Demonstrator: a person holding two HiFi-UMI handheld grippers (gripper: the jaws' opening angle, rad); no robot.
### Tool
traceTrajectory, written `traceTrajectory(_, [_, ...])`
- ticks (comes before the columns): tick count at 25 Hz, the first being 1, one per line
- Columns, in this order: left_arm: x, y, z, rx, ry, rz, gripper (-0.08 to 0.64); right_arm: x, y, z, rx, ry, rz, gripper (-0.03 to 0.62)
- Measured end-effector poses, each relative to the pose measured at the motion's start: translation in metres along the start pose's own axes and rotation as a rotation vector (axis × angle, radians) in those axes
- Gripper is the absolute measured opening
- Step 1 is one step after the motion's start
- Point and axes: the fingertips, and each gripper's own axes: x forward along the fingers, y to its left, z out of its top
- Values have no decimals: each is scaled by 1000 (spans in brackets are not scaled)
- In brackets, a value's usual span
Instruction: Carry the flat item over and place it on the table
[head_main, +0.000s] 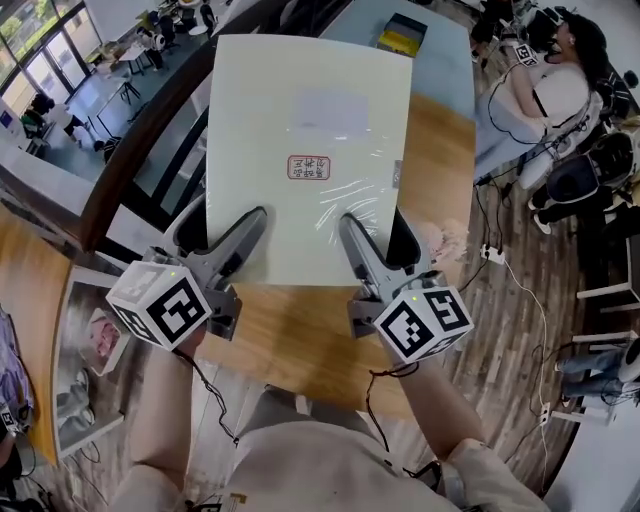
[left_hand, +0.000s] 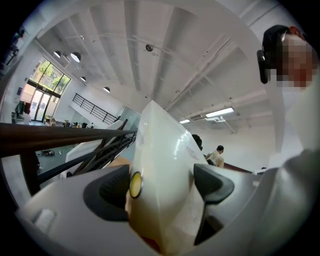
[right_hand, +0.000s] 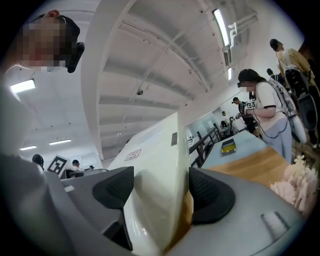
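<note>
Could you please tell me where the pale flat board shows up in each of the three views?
Head view: the board fills the upper centre, over the wooden table.
Left gripper view: centre, edge-on, clamped between the fingers.
Right gripper view: lower centre, edge-on, clamped between the fingers.
Shared landmark: the red-printed label on the board, visible in the head and right gripper views.

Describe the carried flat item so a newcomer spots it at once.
Above the wooden table, the left gripper and right gripper clamp the near edge of a pale cream board. Its glossy surface and a red-printed label at its centre set it apart.
</note>
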Motion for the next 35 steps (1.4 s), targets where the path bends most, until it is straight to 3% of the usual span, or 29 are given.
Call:
traceTrajectory(9, [83, 77, -78, -67, 162, -30, 385, 44, -79, -88, 84, 68, -145, 339])
traceTrajectory(16, [130, 128, -133, -123, 242, -40, 382, 76, -126, -148, 111, 127, -220, 339])
traceTrajectory(23, [153, 167, -192, -150, 345, -21, 373, 84, -159, -216, 169, 178, -289, 337])
traceTrajectory(35, [171, 201, -301, -246, 483, 36, 373, 73, -209, -305, 164, 321, -395, 331])
